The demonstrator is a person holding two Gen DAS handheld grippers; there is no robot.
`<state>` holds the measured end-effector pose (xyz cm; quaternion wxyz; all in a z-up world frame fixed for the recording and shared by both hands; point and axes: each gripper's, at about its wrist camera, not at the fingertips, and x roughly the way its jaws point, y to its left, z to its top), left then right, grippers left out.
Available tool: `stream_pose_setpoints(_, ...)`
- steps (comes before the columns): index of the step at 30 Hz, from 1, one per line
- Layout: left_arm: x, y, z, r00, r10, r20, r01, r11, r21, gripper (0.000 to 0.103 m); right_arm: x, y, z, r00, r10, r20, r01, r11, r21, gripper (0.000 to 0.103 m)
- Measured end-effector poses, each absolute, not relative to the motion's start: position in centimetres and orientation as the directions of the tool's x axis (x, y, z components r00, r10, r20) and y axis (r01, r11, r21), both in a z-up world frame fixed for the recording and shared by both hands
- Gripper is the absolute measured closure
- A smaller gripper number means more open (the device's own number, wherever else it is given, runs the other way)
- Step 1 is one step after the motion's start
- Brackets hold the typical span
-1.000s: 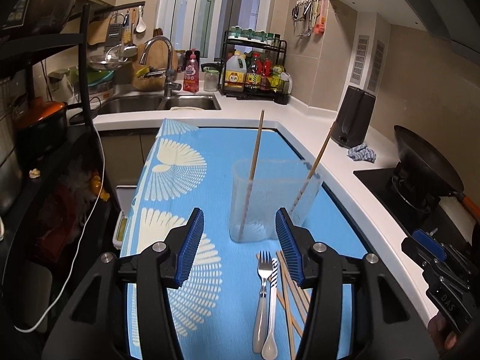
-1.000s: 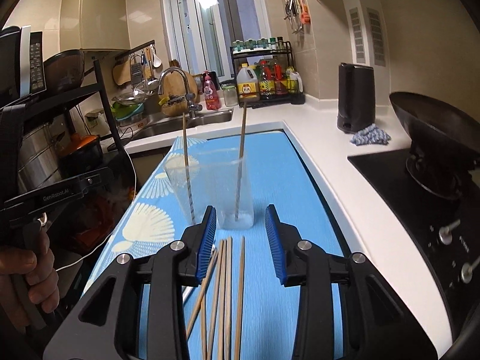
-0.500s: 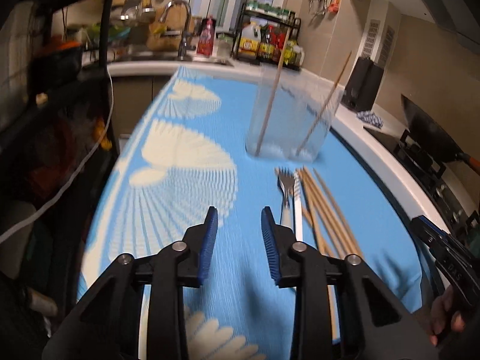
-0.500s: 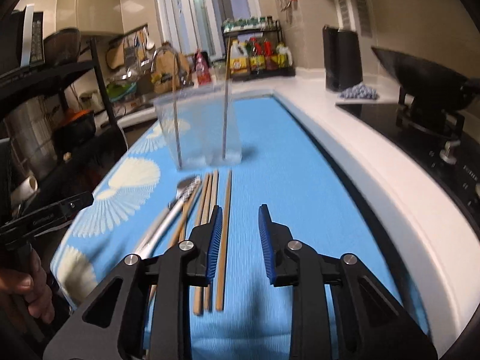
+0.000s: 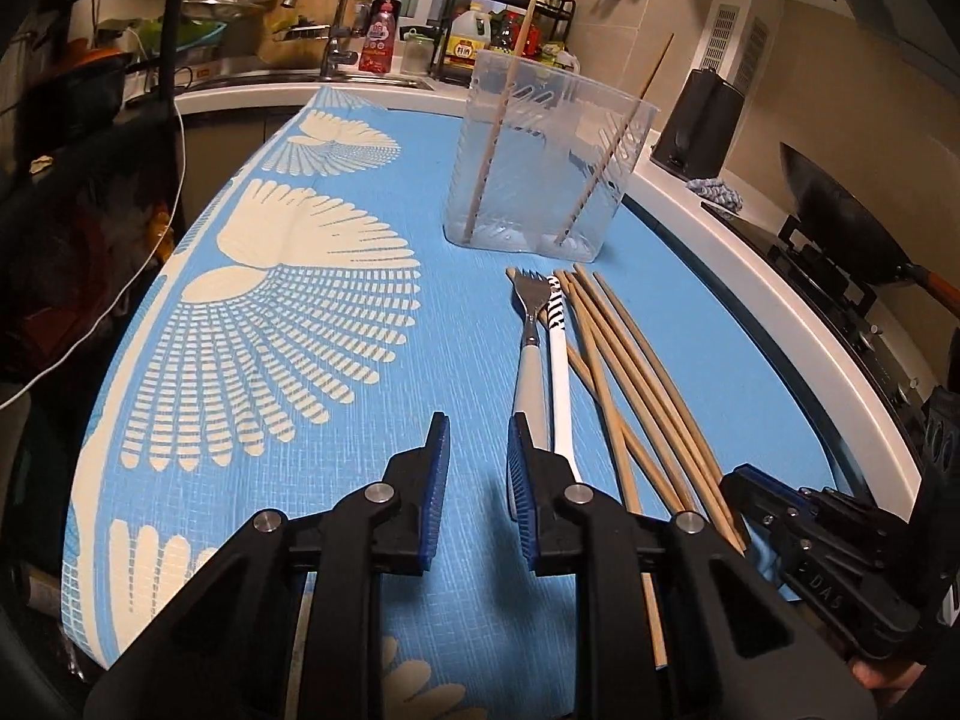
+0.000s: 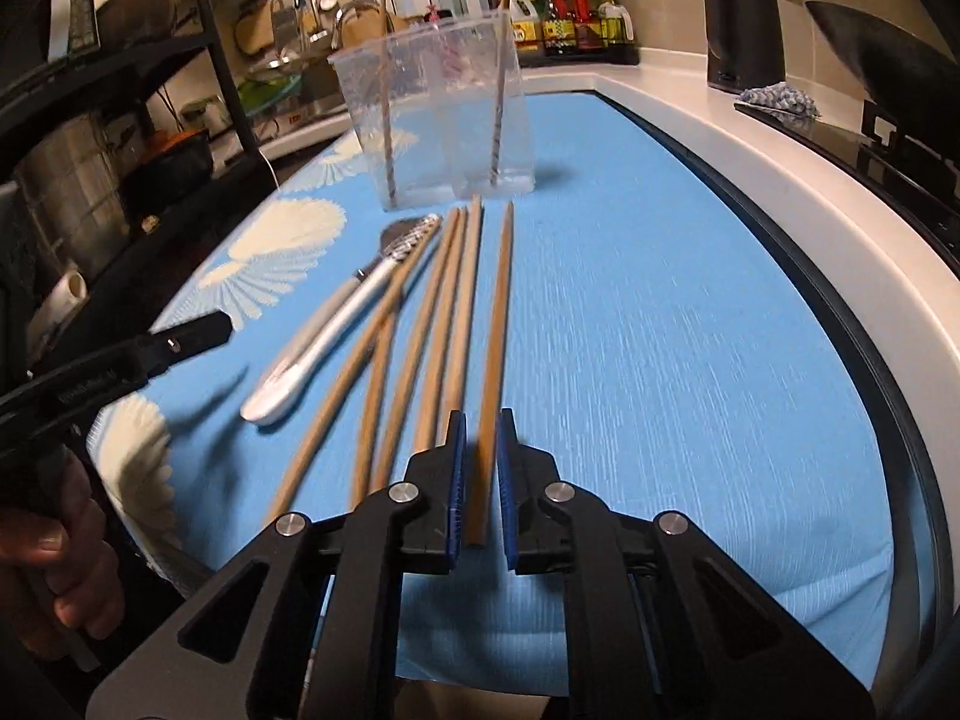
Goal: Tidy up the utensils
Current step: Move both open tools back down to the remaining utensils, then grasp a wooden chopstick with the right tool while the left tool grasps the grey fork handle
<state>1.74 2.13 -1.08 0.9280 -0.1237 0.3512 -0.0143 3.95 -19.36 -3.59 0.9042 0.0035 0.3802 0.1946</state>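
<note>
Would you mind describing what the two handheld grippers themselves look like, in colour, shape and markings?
Both are matte black plastic. The left gripper and the right gripper each have two angular fingers lined with ribbed blue pads, with cut-out black linkages and round silver pivot screws behind. White lettering shows on each body's side, too blurred to read fully. No cables or sleeves are visible.

Black wok on stove at right table edge. Faucet, bottle rack along far edge, dark kettle near corner.
</note>
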Motion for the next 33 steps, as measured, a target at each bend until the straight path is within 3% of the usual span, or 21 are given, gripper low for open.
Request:
stream_pose_setpoints(16, 4.2, -0.6, -3.0, 0.721, -0.124, -0.682, -0.024, 0.979, -0.203, 0.082, 3.9, -19.2, -3.7, 0.643, 0.327, -0.693, -0.354, 0.929, 0.111, 0.093)
stream_pose_setpoints(23, 4.3, -1.9, -3.3, 0.721, -0.062, -0.690, -0.013, 0.995, -0.104, 0.082, 3.7, -19.4, -3.8, 0.645, 0.325, -0.692, -0.351, 0.930, 0.109, 0.096)
stream_pose_setpoints(33, 3.7, -1.3, -3.0, 0.731, -0.016, -0.682, -0.040, 0.997, -0.065, 0.085, 4.1, -20.4, -3.3, 0.669, 0.295, -0.682, -0.309, 0.945, 0.105, 0.096)
